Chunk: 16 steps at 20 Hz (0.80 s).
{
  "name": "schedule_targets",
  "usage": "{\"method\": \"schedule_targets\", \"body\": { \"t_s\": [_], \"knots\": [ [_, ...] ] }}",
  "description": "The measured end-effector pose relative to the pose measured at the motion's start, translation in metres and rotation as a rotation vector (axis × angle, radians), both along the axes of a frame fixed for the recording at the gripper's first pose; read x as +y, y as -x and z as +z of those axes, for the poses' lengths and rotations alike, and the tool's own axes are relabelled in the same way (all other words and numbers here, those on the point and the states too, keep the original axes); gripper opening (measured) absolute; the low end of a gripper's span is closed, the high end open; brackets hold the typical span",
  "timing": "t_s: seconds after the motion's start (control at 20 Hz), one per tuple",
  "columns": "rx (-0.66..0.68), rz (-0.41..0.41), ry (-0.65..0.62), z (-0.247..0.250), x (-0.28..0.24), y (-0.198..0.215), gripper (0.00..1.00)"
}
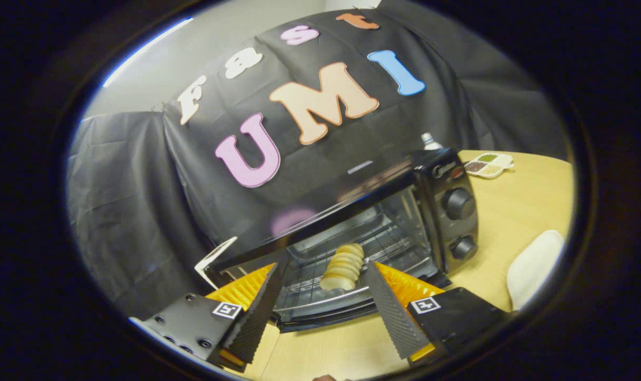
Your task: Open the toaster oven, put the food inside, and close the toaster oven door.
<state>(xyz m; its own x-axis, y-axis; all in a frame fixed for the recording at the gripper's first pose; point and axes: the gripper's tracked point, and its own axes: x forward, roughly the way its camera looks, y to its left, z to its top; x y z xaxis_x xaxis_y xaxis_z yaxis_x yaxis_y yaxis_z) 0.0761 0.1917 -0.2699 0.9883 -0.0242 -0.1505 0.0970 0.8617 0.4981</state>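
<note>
A black toaster oven stands on the wooden table, tilted in my view. Its front is open, with the door edge lowered toward me. On the wire rack inside lies a pale, ridged bread-like food. My gripper is open at the oven's mouth. One finger is left of the food and the other right of it, and neither touches it.
Two knobs sit on the oven's right panel. Beyond the oven are a small divided dish and a bottle top. A white soft object lies right of the oven. A white card stands at its left corner.
</note>
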Motion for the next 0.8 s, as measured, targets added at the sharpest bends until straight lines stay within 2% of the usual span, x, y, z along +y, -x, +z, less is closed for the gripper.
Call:
{"method": "schedule_targets", "body": {
  "t_s": [0.05, 0.3, 0.55, 0.8],
  "knots": [
    [-0.006, 0.005, 0.006, 0.002, -0.005, 0.01, 0.99],
    [0.035, 0.034, 0.042, -0.015, -0.03, 0.068, 0.99],
    [0.054, 0.008, 0.184, -0.045, -0.048, 0.113, 0.99],
    [0.124, 0.127, 0.272, -0.092, -0.006, 0.147, 1.0]
  ]
}}
